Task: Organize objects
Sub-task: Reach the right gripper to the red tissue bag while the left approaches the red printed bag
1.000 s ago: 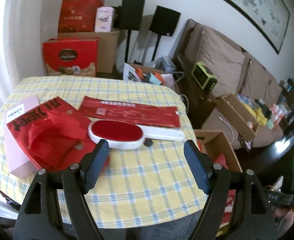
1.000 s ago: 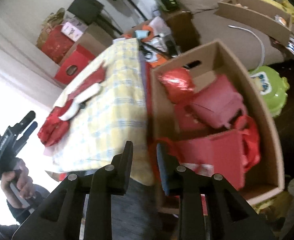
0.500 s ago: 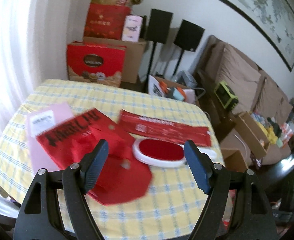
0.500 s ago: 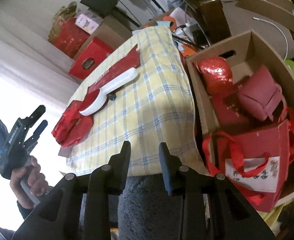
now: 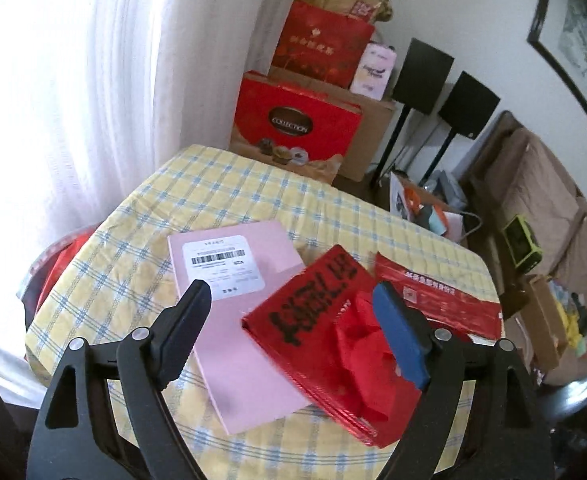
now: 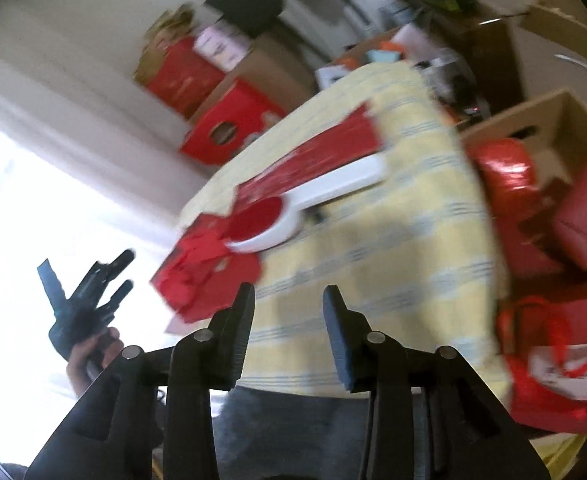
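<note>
red paper packet (image 5: 313, 320) lies on tabletop (image 5: 229, 188), long axis running near-right to far-left | over pink envelope (image 5: 229, 308) | left hand-held gripper (image 5: 293, 332) nearer, just above, jaws spread wider, empty | right hand-held gripper (image 6: 287, 336) at near edge, widening, empty

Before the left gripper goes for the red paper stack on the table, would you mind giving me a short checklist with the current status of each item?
1. Left gripper open, jaws just widened, nothing between them: ok.
2. Red paper stack in view ahead of the left gripper: ok.
3. Stack free of other items: not ok; it overlaps the pink box and crumpled red tissue lies on it.
4. Right gripper empty, jaws just opened further: ok.
5. Cardboard box beside the table has spare room: cannot tell; it already holds red bags.
6. White paddle clear of the stack: cannot tell, blurred.
</note>
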A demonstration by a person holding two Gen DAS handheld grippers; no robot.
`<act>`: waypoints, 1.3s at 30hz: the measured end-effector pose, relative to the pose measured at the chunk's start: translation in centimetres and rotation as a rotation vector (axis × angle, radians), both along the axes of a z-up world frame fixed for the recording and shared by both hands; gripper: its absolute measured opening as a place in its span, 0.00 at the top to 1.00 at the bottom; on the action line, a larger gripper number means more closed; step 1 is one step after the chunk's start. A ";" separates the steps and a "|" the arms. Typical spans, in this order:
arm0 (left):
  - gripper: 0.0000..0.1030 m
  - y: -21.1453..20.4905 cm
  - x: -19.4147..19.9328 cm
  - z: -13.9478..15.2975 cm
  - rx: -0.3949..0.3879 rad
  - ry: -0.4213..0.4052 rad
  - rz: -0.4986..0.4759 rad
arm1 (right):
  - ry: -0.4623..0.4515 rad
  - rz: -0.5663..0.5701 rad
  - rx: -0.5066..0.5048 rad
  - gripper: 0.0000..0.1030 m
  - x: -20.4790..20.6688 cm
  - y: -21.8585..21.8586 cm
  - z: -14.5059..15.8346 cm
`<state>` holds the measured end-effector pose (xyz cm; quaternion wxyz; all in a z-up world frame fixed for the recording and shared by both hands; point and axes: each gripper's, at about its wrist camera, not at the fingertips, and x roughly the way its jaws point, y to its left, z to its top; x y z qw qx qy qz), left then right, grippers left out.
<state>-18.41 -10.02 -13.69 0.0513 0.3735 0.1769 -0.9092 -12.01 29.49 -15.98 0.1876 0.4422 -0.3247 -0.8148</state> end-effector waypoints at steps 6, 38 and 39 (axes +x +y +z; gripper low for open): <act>0.11 -0.8 -0.2 -0.6 0.006 -0.017 0.009 | -0.045 0.113 -0.073 0.62 -2.3 -6.1 -1.1; 0.42 -3.3 -1.7 -4.6 0.350 -0.152 -0.138 | -0.111 0.028 -0.270 0.58 -2.2 -13.7 -6.1; 0.42 -3.3 -1.8 -4.9 0.363 -0.145 -0.126 | -0.113 0.023 -0.277 0.61 -2.1 -13.5 -6.4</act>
